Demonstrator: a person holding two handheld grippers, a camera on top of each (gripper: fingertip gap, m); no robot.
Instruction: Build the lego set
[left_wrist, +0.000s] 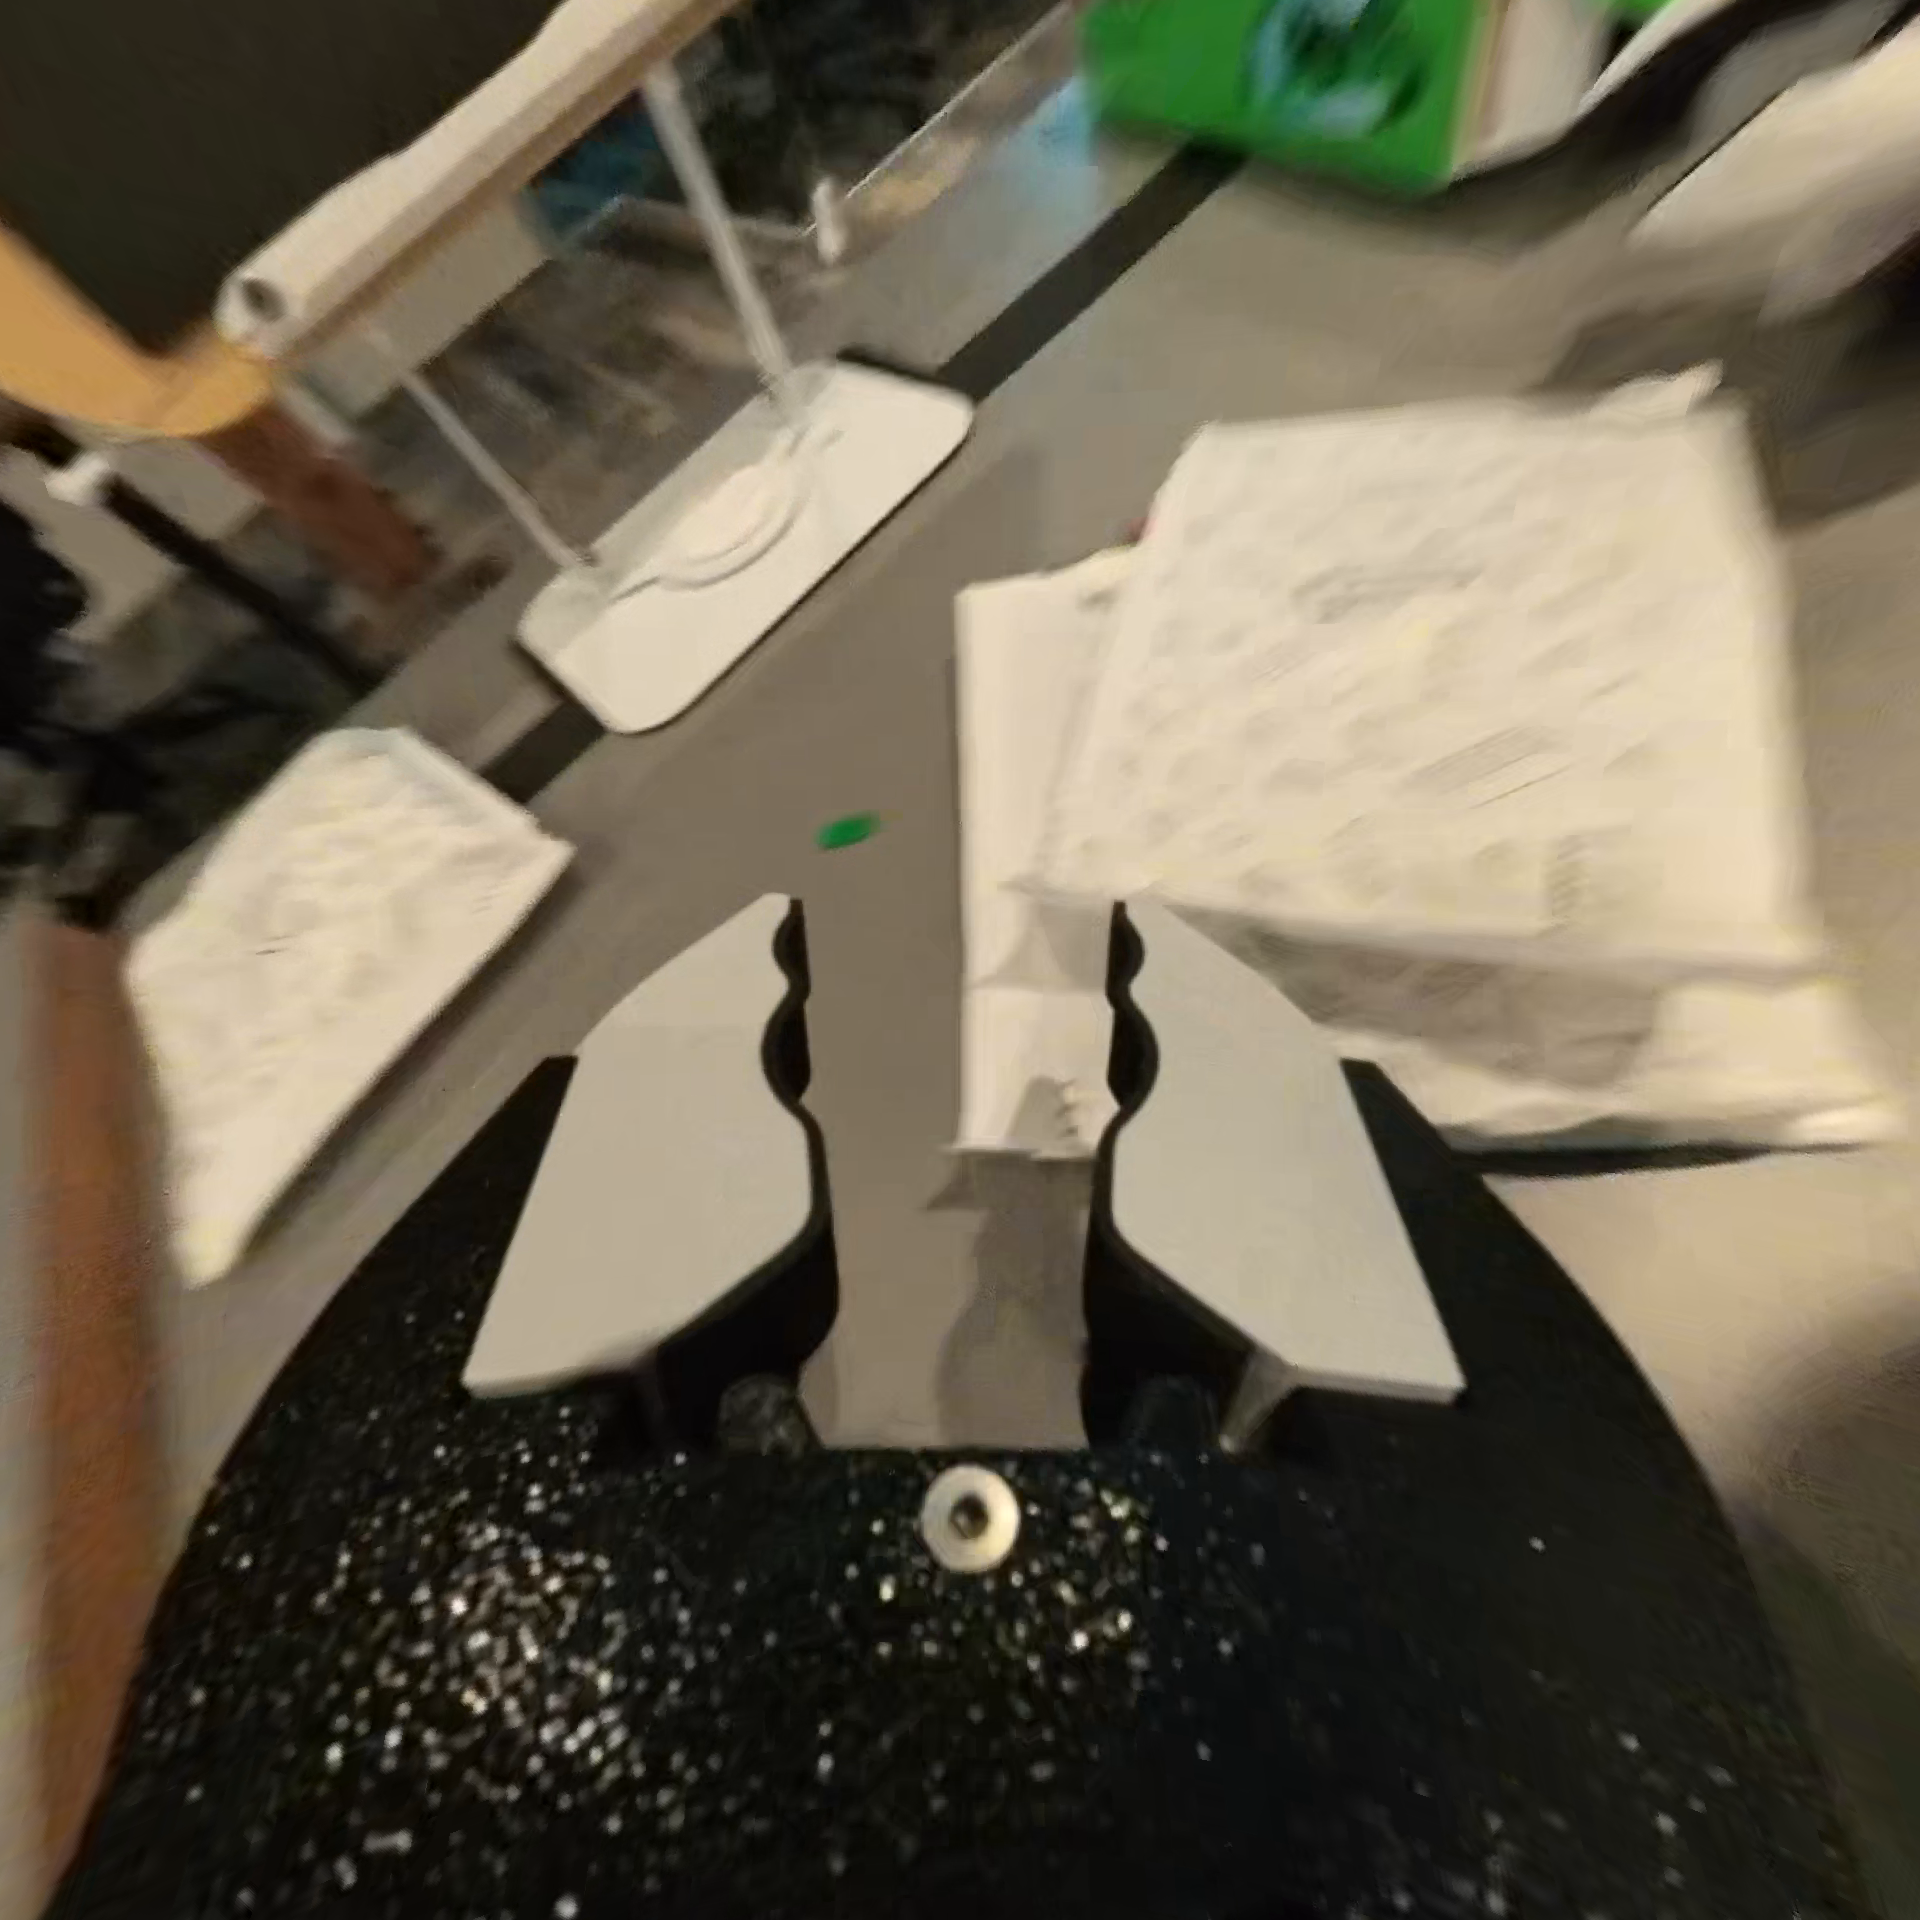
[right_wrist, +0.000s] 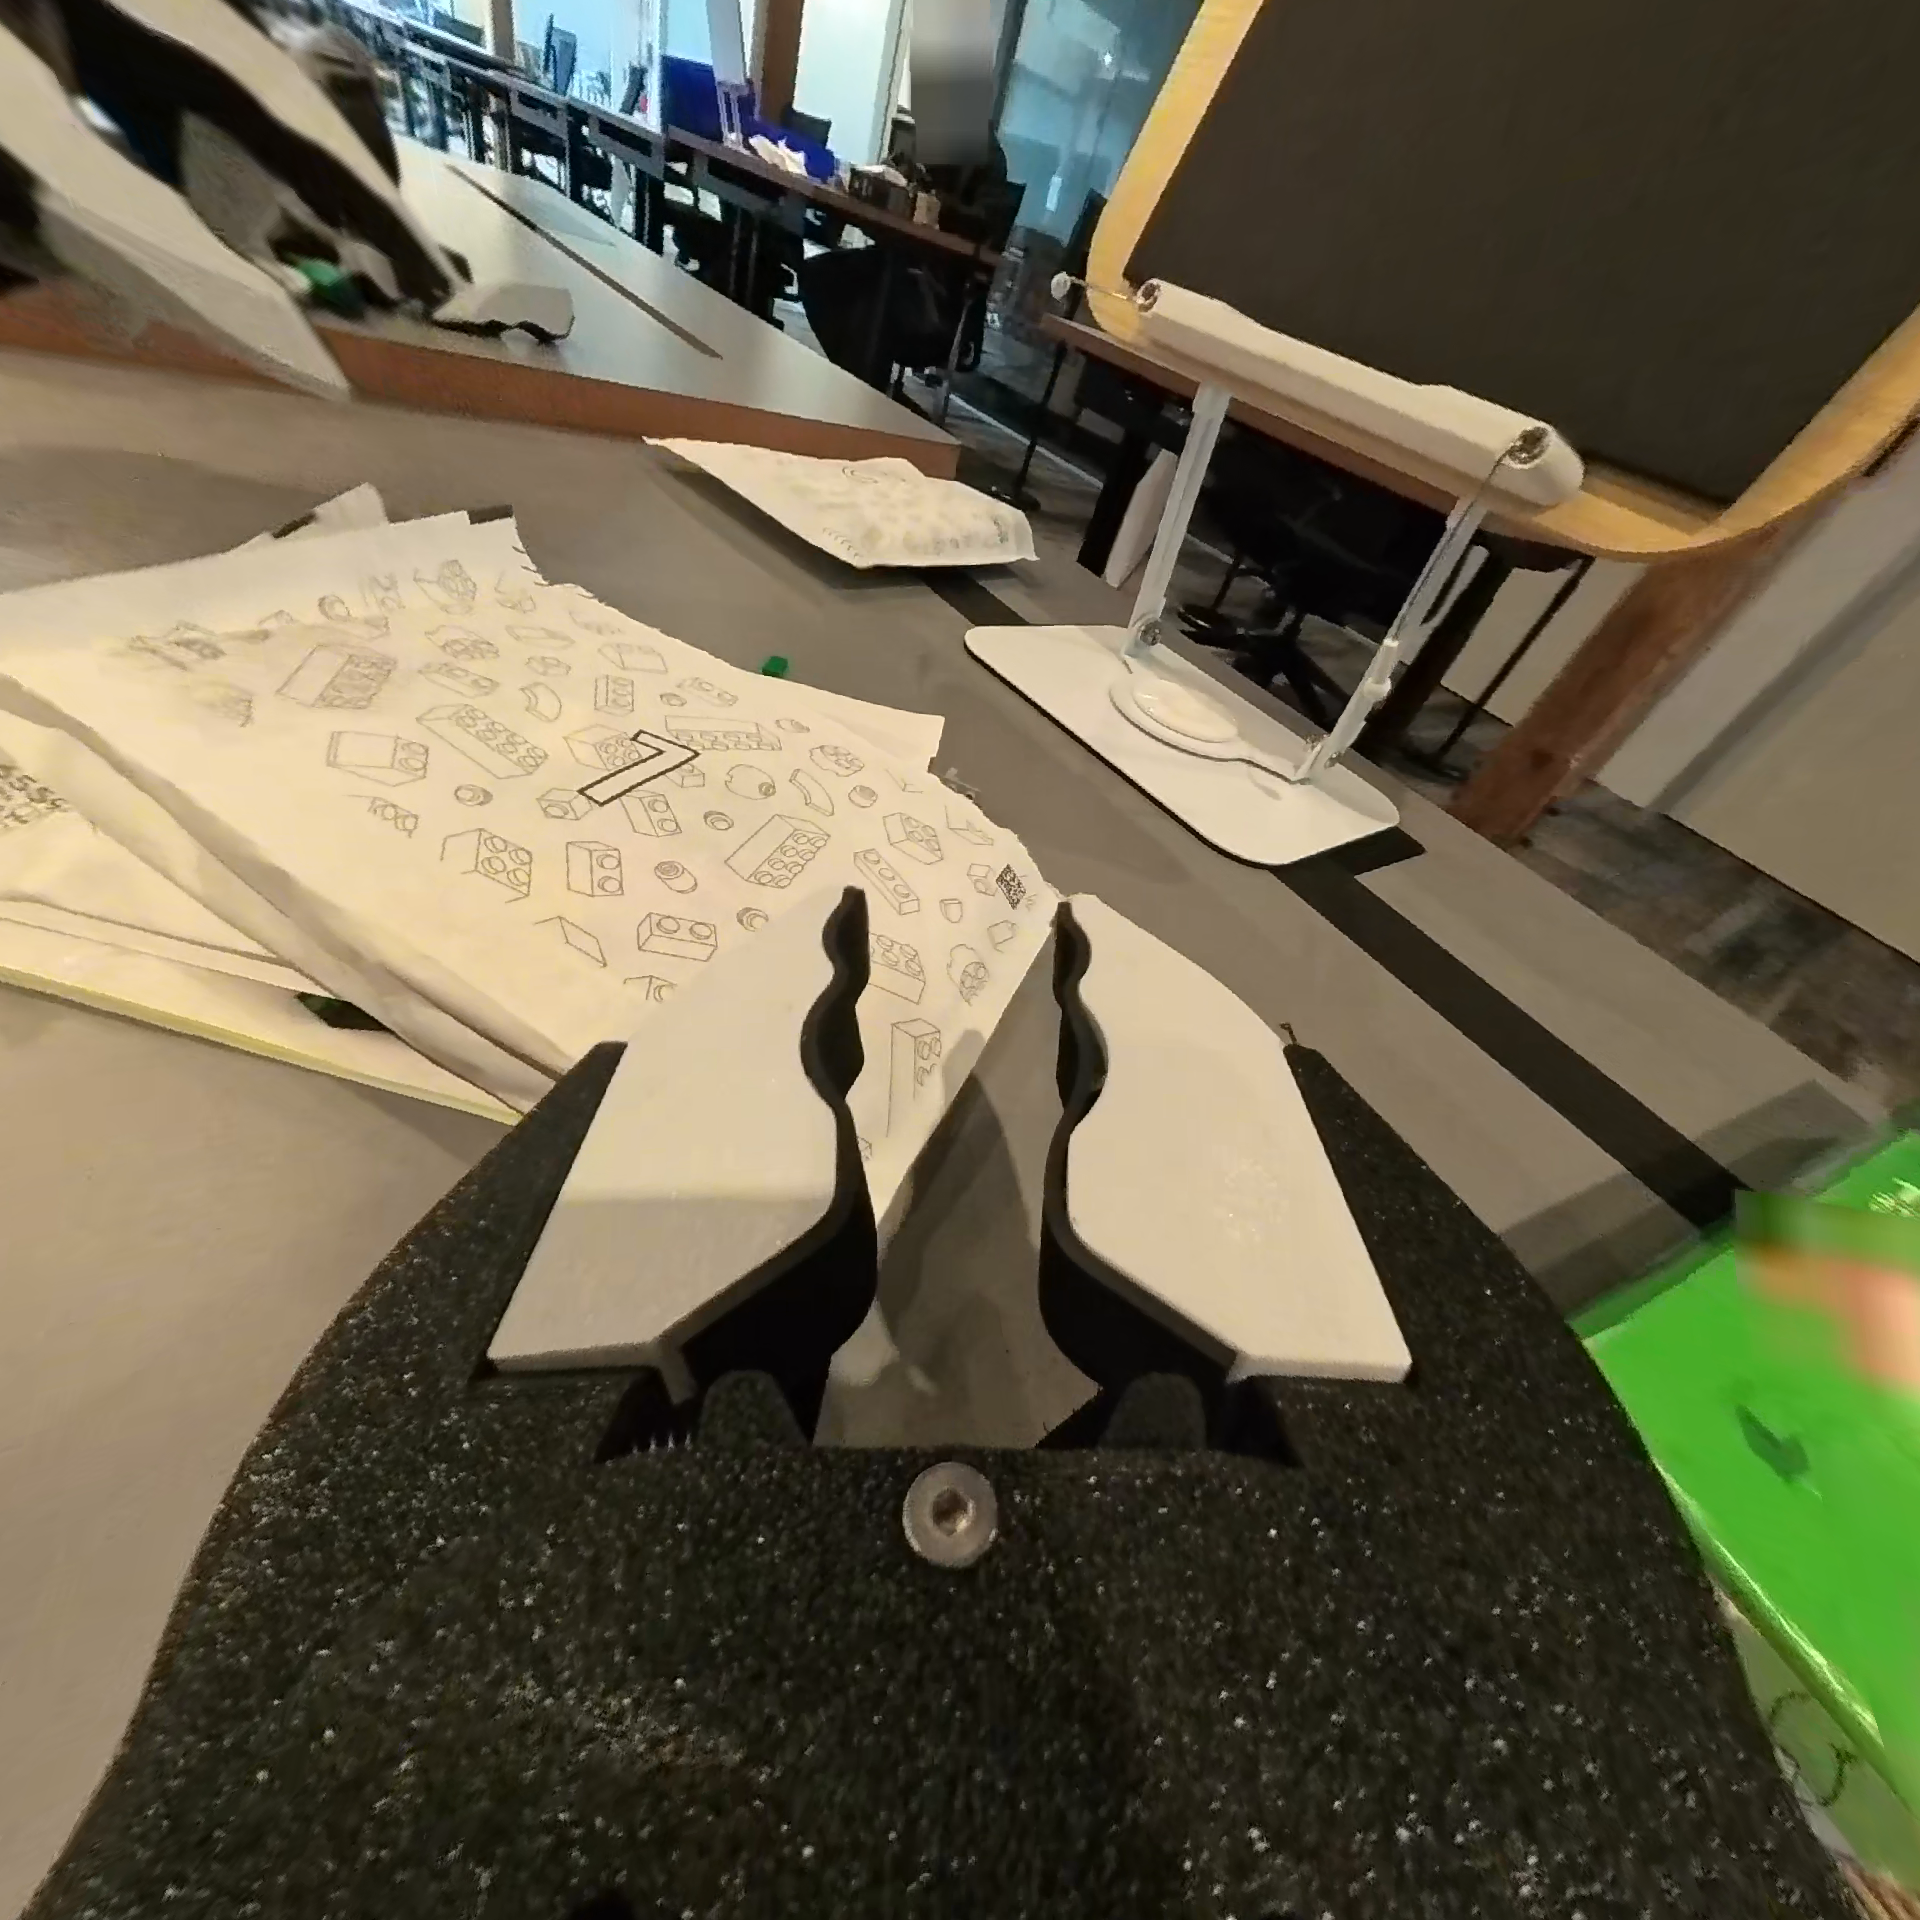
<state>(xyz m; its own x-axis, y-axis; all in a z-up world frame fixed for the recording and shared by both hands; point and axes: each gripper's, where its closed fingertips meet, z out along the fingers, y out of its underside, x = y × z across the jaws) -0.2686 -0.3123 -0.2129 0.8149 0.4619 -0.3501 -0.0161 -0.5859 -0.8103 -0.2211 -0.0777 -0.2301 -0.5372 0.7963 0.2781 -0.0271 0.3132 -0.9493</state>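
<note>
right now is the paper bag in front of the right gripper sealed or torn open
Torn open: the paper bag lies flat with a ragged top edge. The right gripper hangs open over its corner.

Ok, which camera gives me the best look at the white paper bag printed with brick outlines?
The right wrist view: the paper bag lies sharp and flat on the grey table, its printed side facing up. The left wrist view shows the same bag badly motion-blurred, the print unreadable.

We see a grey bench (right_wrist: 156, 1143), a white desk lamp (right_wrist: 1340, 416), and rows of dark desks (right_wrist: 727, 197) behind.
</note>
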